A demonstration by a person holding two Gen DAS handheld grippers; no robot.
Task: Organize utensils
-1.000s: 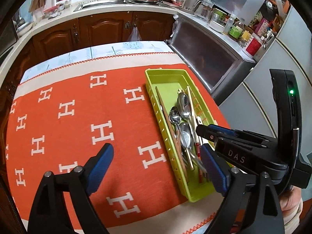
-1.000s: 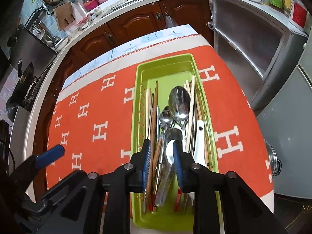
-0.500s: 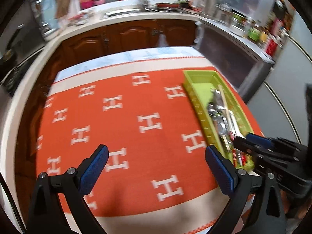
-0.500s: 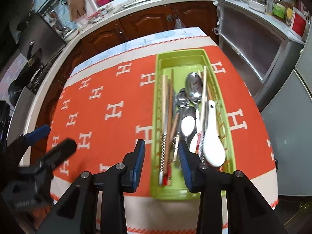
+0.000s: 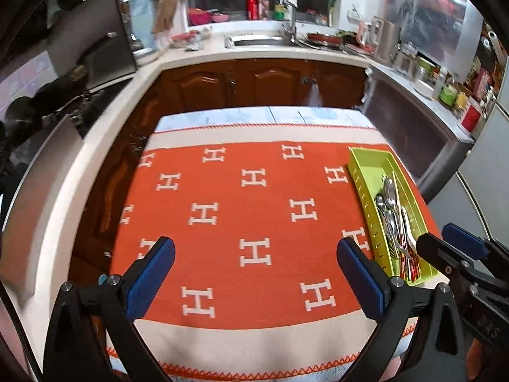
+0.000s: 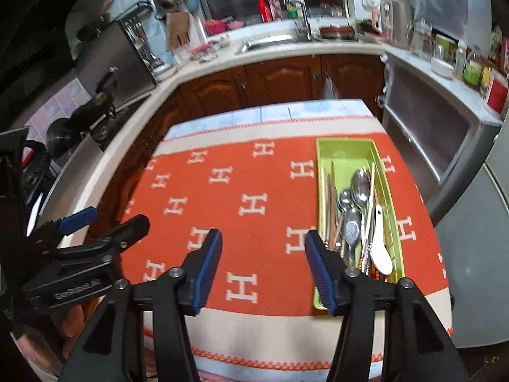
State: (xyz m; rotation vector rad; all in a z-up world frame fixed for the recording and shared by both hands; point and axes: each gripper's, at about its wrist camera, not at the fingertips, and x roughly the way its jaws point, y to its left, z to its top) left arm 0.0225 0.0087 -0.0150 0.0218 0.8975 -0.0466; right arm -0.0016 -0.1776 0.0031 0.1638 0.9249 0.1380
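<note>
1. I see my left hand-held gripper (image 5: 254, 272) spread as wide as it goes, nothing between its blue pads, hanging over the orange cloth (image 5: 241, 219) with the white H pattern.
2. My right hand-held gripper (image 6: 262, 265) has its jaws apart at a middling gap; they have just been opening, and nothing sits between them.
3. The green tray (image 6: 389, 192) lies on the surface near its right edge, long side running away from me.
4. In the tray I make out metal spoons (image 6: 359, 187), a white ceramic spoon (image 6: 380, 245) and wooden chopsticks (image 6: 332, 200), all lying lengthwise.
5. The right hand-held gripper's right finger (image 6: 321, 273) overlaps the tray's near left corner in the right wrist view; I cannot tell whether they touch.
</note>
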